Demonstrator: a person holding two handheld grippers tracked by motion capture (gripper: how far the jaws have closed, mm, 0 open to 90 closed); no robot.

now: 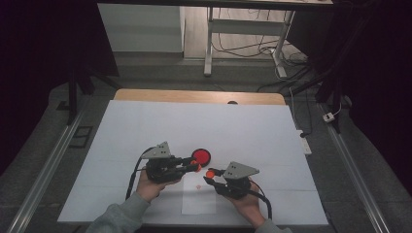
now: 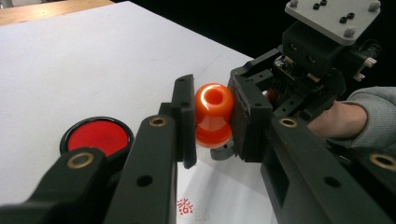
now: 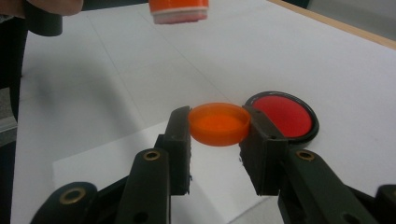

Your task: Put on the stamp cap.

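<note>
My left gripper is shut on an orange stamp, its pads clamping the rounded handle from both sides. In the high view that gripper hovers just below a round red ink pad. My right gripper is shut on the stamp's shallow orange cap, open side up. In the high view it holds the cap a short way right of the stamp. The stamp's base hangs above and beyond the cap in the right gripper view.
A small white paper sheet lies near the front edge of the white table cover, with a red stamp mark on it. The ink pad sits just beyond the cap. Wooden table edge at the back.
</note>
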